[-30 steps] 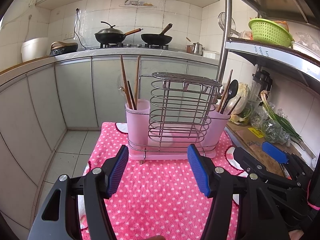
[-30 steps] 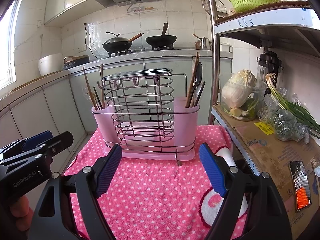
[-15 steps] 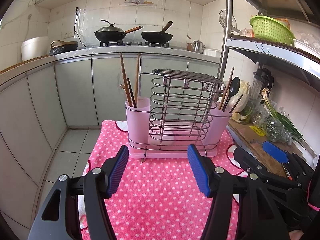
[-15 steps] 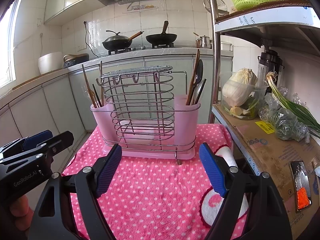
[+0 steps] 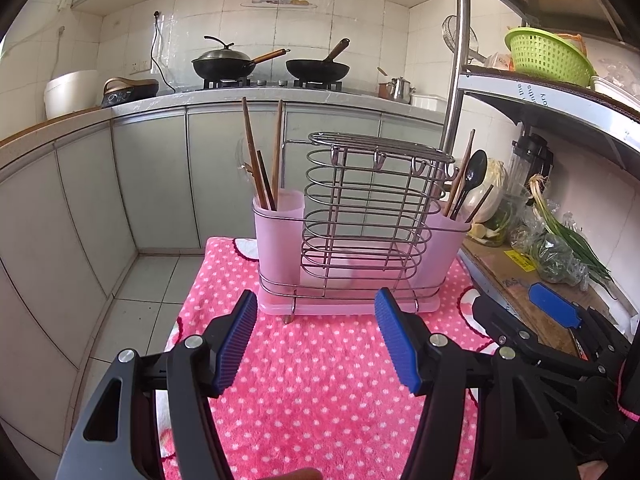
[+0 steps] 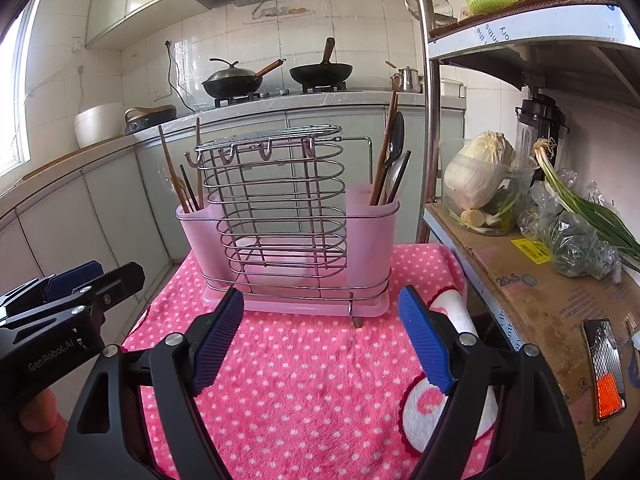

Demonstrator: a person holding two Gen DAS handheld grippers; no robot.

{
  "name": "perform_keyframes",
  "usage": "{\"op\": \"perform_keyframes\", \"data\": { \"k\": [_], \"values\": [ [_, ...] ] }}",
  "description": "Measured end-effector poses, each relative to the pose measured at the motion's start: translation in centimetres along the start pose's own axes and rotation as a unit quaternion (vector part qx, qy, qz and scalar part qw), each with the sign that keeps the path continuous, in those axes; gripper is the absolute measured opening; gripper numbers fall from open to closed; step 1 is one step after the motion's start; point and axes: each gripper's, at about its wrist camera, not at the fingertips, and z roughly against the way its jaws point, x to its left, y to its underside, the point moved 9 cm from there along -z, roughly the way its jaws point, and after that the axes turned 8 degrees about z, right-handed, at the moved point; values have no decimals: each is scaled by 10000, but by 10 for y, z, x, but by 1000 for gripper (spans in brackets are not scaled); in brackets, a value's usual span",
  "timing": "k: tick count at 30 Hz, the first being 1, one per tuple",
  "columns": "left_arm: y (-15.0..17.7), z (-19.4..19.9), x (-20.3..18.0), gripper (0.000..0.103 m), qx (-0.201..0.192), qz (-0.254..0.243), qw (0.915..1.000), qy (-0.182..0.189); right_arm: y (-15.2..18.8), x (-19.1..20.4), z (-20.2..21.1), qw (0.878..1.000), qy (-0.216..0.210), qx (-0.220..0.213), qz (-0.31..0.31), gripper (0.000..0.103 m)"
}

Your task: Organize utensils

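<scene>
Left gripper (image 5: 316, 340) and right gripper (image 6: 320, 336) — both spread, empty — hover over the pink towel (image 5: 320, 392), near the utensil rack (image 5: 352, 240) at its far edge.

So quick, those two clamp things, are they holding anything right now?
Left gripper: jaws open, holding nothing.
Right gripper: jaws open, holding nothing.

Both wrist views look level along their claws, near the utensil rack (image 5: 352, 232), left view from its left, sharing it.
</scene>
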Motion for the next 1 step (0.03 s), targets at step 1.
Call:
{"op": "perform_keyframes", "data": {
  "k": [1],
  "values": [
    [0, -1, 0, 60, 3, -1, 10000, -5, 0, 0, 0, 10000, -4, 4, -2, 80]
  ]
}}
